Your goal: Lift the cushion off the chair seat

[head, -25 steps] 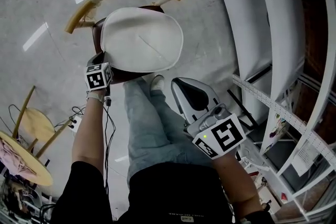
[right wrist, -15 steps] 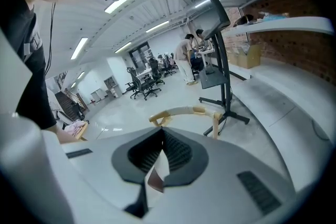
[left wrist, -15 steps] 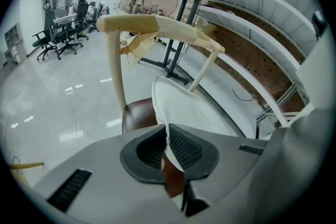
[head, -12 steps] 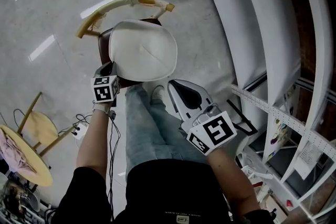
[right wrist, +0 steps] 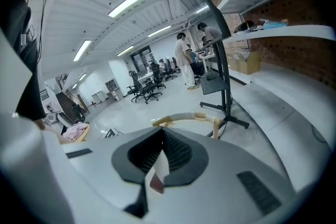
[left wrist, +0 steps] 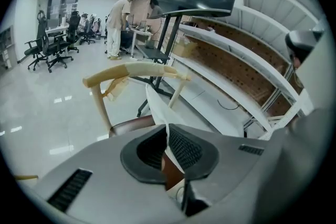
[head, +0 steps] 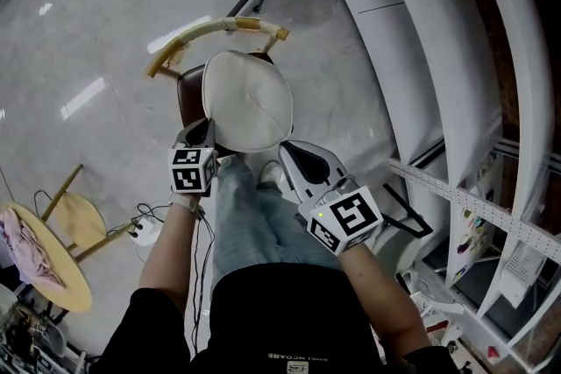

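left tongs (left wrist: pixel 168 134) pinched shut on cushion (head: pixel 248 101) near edge; right tongs (right wrist: pixel 160 140) nipping same edge.

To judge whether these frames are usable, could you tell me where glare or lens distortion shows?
Head view: ceiling-light glare streaks the floor. Left gripper view: fisheye bends the shelves, corners black; cushion in focus. Right gripper view: same vignette, ceiling lights blown out.

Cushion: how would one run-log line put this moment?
step: lift cushion | left gripper: shut on cushion edge | right gripper: shut on cushion edge | cushion: near edge raised above chair seat
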A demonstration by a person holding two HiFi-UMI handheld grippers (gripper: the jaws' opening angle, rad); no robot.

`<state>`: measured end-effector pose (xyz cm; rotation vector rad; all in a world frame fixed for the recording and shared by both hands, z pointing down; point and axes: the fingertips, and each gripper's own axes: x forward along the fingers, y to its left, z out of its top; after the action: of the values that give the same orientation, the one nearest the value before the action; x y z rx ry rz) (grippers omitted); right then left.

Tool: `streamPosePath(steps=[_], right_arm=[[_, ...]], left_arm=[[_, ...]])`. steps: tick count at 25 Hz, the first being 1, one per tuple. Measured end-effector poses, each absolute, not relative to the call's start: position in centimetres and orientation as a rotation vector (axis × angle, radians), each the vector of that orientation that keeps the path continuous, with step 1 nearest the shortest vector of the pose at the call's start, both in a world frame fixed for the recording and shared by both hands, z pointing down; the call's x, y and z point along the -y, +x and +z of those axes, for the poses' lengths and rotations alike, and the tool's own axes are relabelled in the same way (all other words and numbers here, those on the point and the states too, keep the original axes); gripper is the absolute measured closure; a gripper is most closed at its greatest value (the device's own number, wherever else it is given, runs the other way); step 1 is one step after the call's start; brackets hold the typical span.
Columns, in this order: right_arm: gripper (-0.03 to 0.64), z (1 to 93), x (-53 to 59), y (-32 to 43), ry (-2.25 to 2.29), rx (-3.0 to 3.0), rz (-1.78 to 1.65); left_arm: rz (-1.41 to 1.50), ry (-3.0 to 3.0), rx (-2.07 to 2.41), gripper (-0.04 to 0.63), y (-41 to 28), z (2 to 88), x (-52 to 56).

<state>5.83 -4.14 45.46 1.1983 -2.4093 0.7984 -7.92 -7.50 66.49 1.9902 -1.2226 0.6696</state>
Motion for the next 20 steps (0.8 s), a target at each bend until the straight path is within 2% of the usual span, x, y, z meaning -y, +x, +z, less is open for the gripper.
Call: streamPosePath(steps=[20], right_arm=[[0.608,42.8,5.7,3.6,1.217,2.496,0.741]], left_arm=[[0.595,2.159,1.301,0.571,-9.6,53.7,7.7]])
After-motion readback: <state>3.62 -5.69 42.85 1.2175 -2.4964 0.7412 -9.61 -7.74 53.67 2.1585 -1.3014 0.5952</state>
